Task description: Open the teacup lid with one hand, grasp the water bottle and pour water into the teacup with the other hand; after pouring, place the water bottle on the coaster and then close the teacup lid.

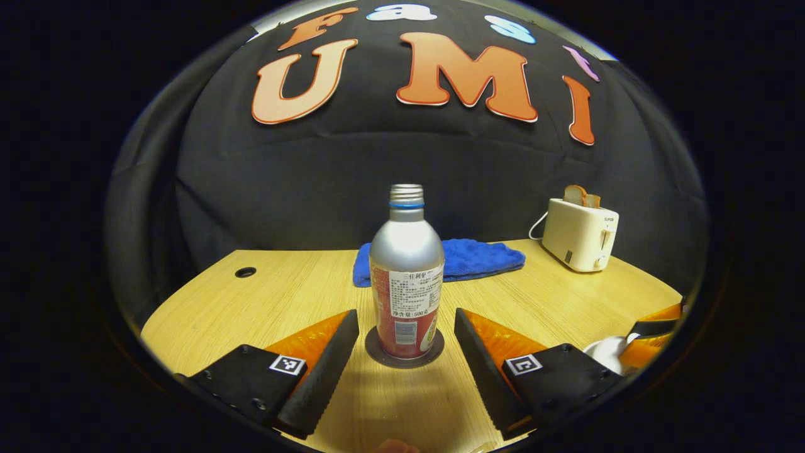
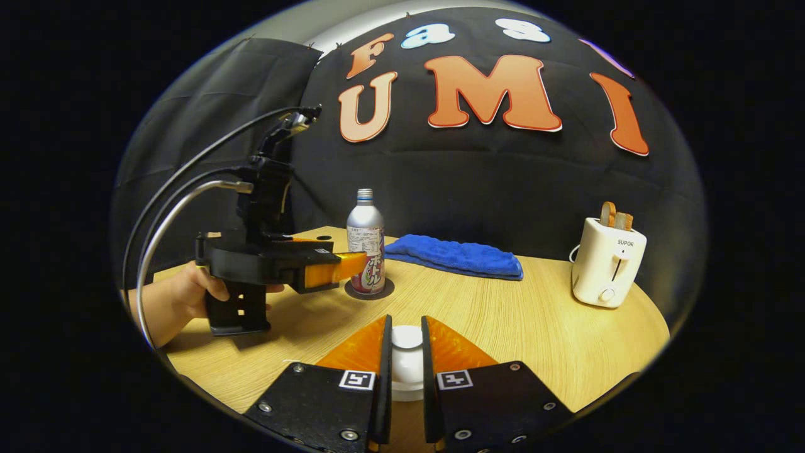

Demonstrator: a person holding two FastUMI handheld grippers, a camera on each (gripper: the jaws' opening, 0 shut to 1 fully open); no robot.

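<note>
The bench [image 1: 264, 296] is a pale wood-grain top with a curved front edge and a small round cable hole [image 1: 245, 272] at about ten o'clock in the left gripper view. Black cloth closes the booth behind and to the sides.

At the centre of that view the water bottle [image 1: 406, 277] stands upright and uncapped on a dark round coaster [image 1: 377, 352]. The left hand-held gripper [image 1: 405, 343] has its fingers spread wide apart, one on each side of the bottle and clear of it. In the right gripper view this same gripper reaches in from nine o'clock, a hand [image 2: 182, 296] on its grip and cables arching above it.

Behind the bottle lies a folded blue towel [image 1: 484, 257], and at two o'clock a cream toaster [image 1: 580, 234] holds bread in its slots.

The right hand-held gripper [image 2: 407, 352] is clamped on the white knob of the teacup lid [image 2: 407, 338] at six o'clock; the white teacup [image 2: 407, 384] sits just beneath.
</note>
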